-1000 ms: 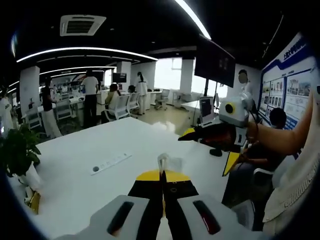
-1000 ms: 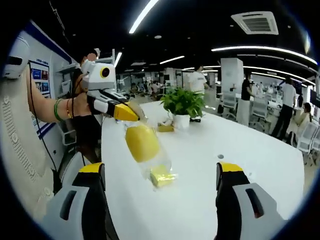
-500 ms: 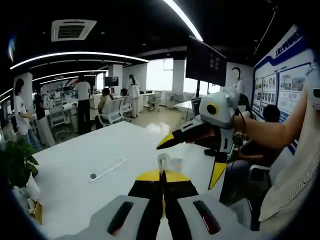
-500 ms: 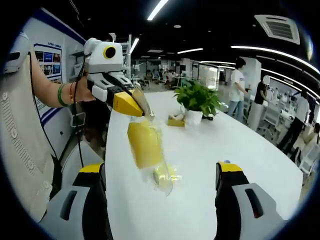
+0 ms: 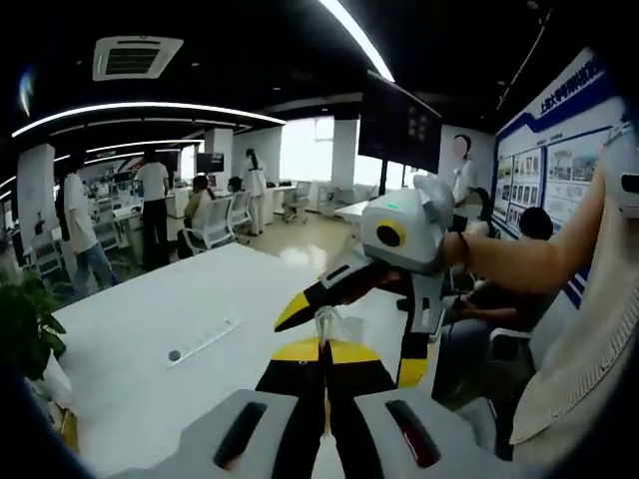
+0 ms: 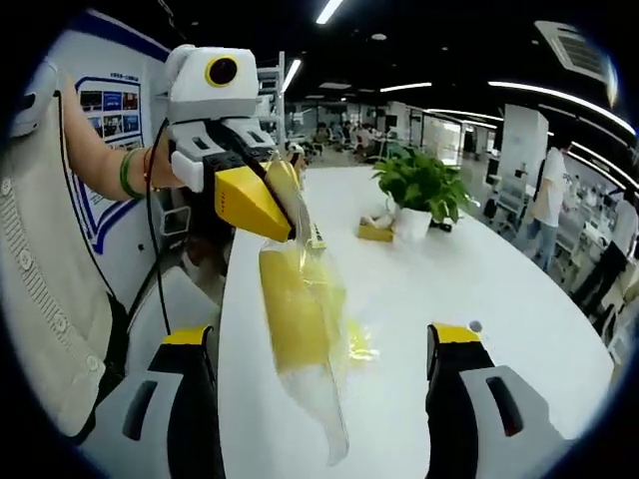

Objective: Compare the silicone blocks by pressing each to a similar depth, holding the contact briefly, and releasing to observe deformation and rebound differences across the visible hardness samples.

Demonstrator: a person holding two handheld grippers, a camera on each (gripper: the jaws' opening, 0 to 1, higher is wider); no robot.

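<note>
A clear plastic bag (image 6: 312,399) hangs over the white table (image 6: 399,289) with a yellow silicone block (image 6: 292,314) inside it. My left gripper (image 6: 284,230) comes in from the upper left, shut on the bag's top edge. A smaller yellow piece (image 6: 359,344) shows at the bag's right side; I cannot tell whether it is inside. My right gripper (image 6: 319,344) is open wide, its jaws on either side of the hanging bag without touching it. In the left gripper view the left gripper (image 5: 322,351) pinches the bag's crumpled top (image 5: 325,324), and the open right gripper (image 5: 346,345) straddles it.
A potted plant (image 6: 424,185) and a small brown box (image 6: 377,232) stand further along the table. A white power strip (image 5: 200,339) lies on the table (image 5: 140,369). A seated person (image 5: 539,239) is beside the table, and several people stand in the office behind.
The right gripper has moved in towards the bag, so its open jaws now flank it. The left gripper has stayed shut on the bag's top.
</note>
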